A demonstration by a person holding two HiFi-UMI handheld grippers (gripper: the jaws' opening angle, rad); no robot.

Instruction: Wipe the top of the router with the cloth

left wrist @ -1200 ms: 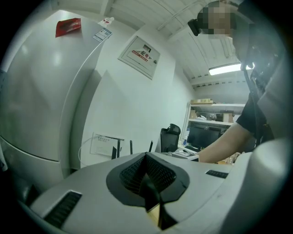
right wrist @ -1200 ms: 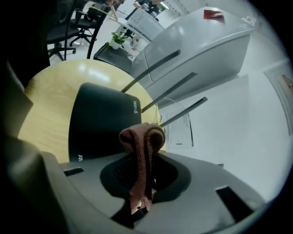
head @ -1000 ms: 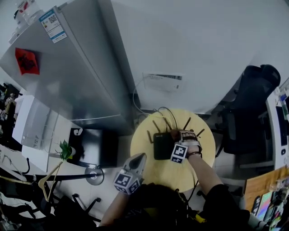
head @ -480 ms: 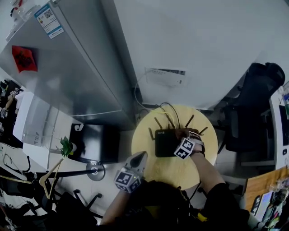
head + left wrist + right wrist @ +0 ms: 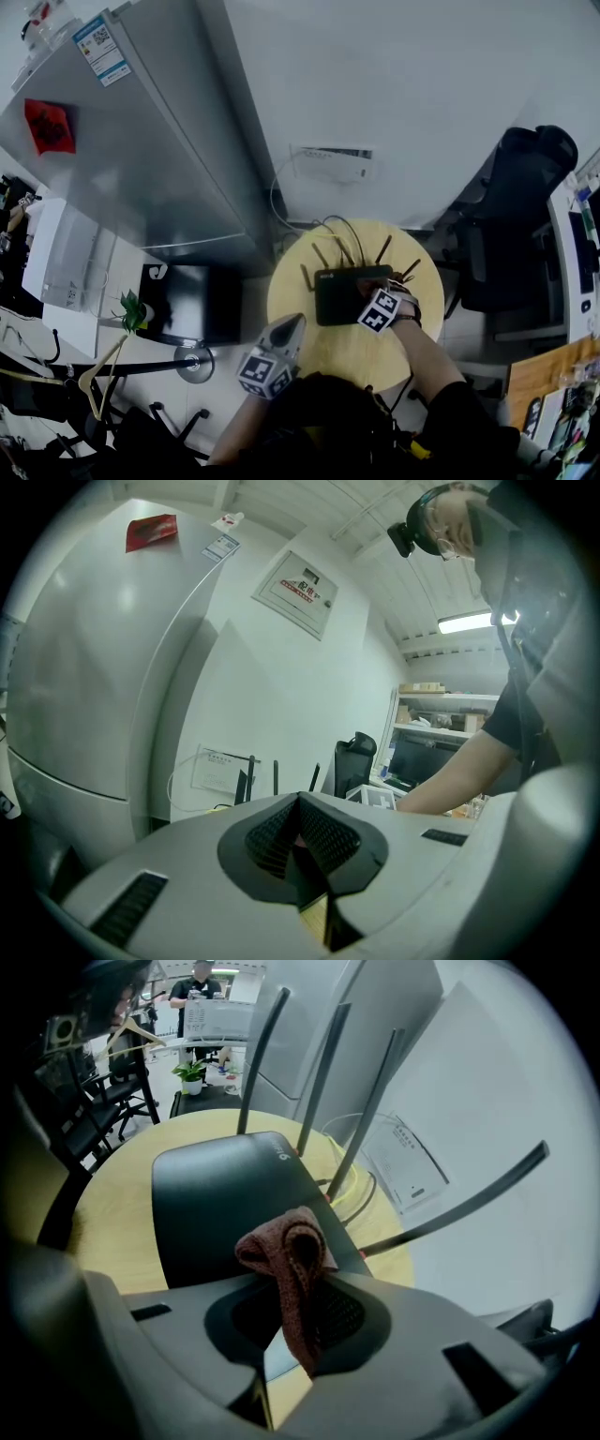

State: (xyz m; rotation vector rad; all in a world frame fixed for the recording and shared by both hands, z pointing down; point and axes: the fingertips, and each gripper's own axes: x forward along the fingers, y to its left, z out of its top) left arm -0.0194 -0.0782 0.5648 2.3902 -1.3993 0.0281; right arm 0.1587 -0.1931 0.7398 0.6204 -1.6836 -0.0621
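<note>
Two grippers, both closed: right gripper point(image 5: 292, 1335) pinches the cloth point(image 5: 291, 1260), fold bunched just ahead of its jaws over the router point(image 5: 225, 1204), presumably for wiping; left gripper point(image 5: 305, 855) empty, held clear.

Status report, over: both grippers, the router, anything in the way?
Right gripper shut on cloth, over the router top. Left gripper shut, empty, held aside. Antennas stand along its far edge.

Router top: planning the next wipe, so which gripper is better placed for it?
Right. The right gripper is shut on the cloth directly at the router top; the left gripper is shut, holds nothing, and sits off the router near the table edge.
</note>
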